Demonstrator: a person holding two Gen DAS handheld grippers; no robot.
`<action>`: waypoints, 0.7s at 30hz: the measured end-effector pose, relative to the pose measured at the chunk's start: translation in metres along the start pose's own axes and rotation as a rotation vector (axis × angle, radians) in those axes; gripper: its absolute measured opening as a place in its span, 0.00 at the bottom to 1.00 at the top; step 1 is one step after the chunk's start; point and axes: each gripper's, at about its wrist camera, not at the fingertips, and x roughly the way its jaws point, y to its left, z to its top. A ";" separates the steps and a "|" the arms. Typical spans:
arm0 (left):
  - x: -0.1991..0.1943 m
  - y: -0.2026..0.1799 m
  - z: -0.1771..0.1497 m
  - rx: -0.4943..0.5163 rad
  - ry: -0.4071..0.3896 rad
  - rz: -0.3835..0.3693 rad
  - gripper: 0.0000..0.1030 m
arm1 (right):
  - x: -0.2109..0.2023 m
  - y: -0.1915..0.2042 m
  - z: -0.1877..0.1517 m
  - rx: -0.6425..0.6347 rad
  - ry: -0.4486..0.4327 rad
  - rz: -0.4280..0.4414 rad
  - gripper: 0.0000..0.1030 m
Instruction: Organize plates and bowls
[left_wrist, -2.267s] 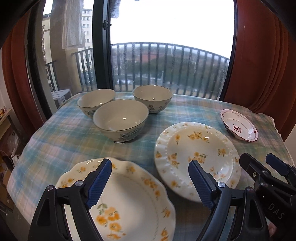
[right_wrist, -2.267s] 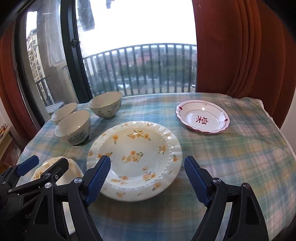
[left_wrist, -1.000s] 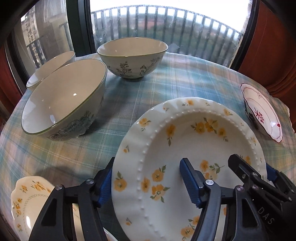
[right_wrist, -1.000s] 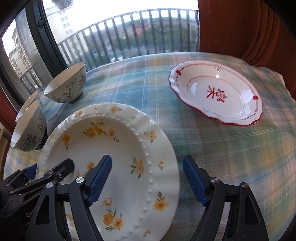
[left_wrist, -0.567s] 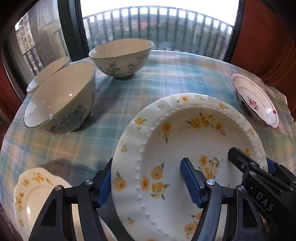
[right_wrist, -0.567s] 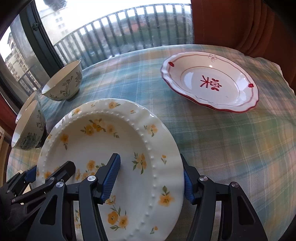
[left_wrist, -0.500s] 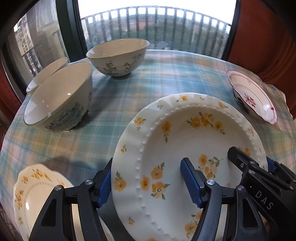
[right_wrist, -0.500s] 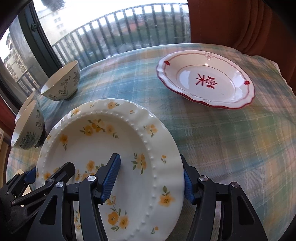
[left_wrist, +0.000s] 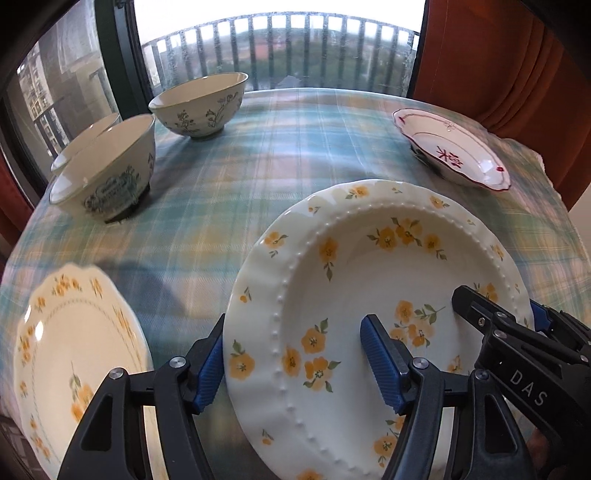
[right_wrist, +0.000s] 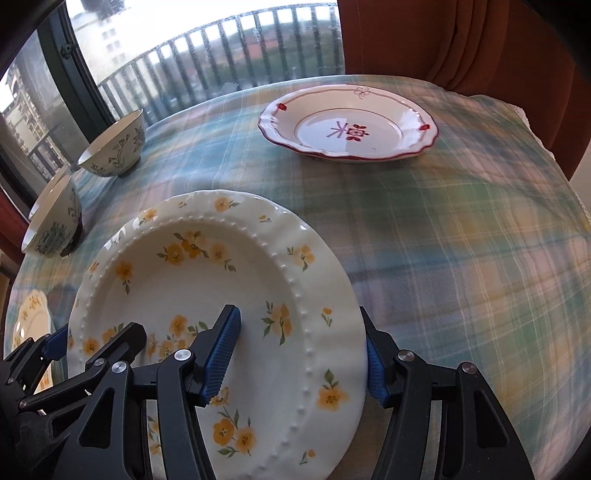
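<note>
1. Left wrist view. The left gripper (left_wrist: 295, 363) grasps the beaded flower plate (left_wrist: 369, 295) by its left rim: one blue pad sits outside and under the edge, the other on the inner face.
2. The plate is round, so it has no long axis. Its face points up and is tilted, and its far edge stands clear above the checked tablecloth (left_wrist: 258, 155).
3. The right gripper (left_wrist: 498, 314) shows at the right, on the plate's right rim, with one black finger lying over the well.
4. Near left, a second flower plate (left_wrist: 70, 343) with a wavy rim lies flat on the cloth, just beside the held plate and partly under the left gripper's outer finger.
5. Far left are three bowls, all upright, mouths up: a near bowl (left_wrist: 107, 173), a second bowl (left_wrist: 85, 136) close behind it and mostly hidden, and a far bowl (left_wrist: 201, 103) standing apart toward the window (left_wrist: 280, 48).
6. Far right, a red-trimmed plate (left_wrist: 454, 151) rests face up near the rust curtain (left_wrist: 517, 66).
7. Right wrist view. The right gripper (right_wrist: 299, 358) is clenched on the flower plate's (right_wrist: 207, 295) right rim, one pad on the inner face, the other behind the outer edge. Its jaws have just been closing onto that rim.
8. The left gripper (right_wrist: 59, 343) shows at the near left on the opposite rim, so the plate hangs between the two tools.
9. The red-trimmed plate (right_wrist: 347, 129) lies far right, well apart from the held plate; two bowls (right_wrist: 114, 147) (right_wrist: 55, 221) stand at far left, and a sliver of the wavy plate (right_wrist: 31, 317) shows at the left edge.
</note>
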 end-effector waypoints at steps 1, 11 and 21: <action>-0.001 -0.001 -0.003 0.000 -0.010 0.002 0.68 | -0.001 -0.001 -0.002 -0.007 -0.004 0.000 0.62; 0.000 -0.003 -0.005 -0.012 -0.054 0.020 0.69 | -0.005 0.003 -0.008 -0.064 -0.077 -0.031 0.61; -0.016 -0.004 -0.012 -0.002 -0.090 -0.017 0.68 | -0.023 0.002 -0.017 -0.019 -0.074 -0.091 0.61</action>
